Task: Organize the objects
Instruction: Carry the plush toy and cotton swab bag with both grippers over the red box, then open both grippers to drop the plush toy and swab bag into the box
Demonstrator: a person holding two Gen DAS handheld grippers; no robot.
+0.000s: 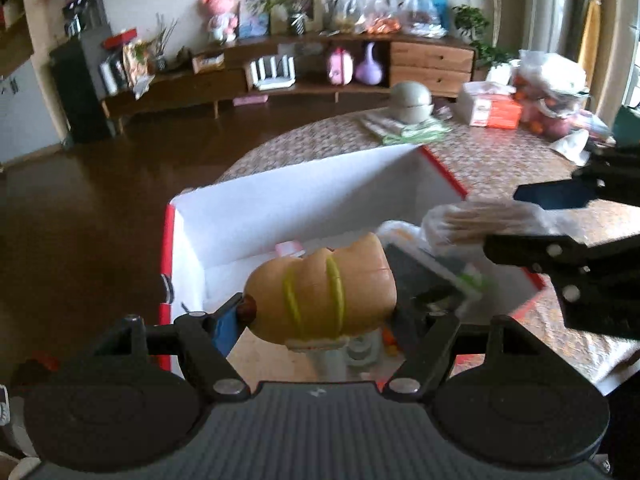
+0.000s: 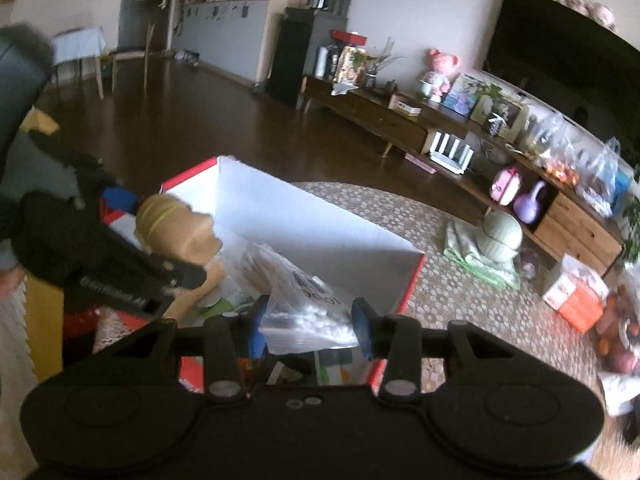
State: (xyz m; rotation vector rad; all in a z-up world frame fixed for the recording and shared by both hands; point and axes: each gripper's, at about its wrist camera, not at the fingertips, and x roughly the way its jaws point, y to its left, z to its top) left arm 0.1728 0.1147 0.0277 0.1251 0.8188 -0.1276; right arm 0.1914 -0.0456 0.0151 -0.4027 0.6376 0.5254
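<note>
My left gripper [image 1: 320,312] is shut on a tan toy hot dog bun [image 1: 324,292] with yellow-green stripes, held above the open white box with red edges [image 1: 280,196]. In the right wrist view the bun [image 2: 172,224] and left gripper [image 2: 120,256] hang over the box's left end. My right gripper [image 2: 308,324] is shut on a clear plastic bag of cotton swabs [image 2: 292,300] over the box [image 2: 320,232]. In the left wrist view the right gripper [image 1: 560,220] comes in from the right, holding the bag [image 1: 480,220]. Packets lie inside the box.
The box sits on a round table with a patterned cloth [image 1: 500,160]. On the far side are a grey-green round container [image 1: 412,102], an orange and white box [image 1: 492,110] and bags of fruit [image 1: 552,92]. A long wooden sideboard [image 2: 440,120] stands behind.
</note>
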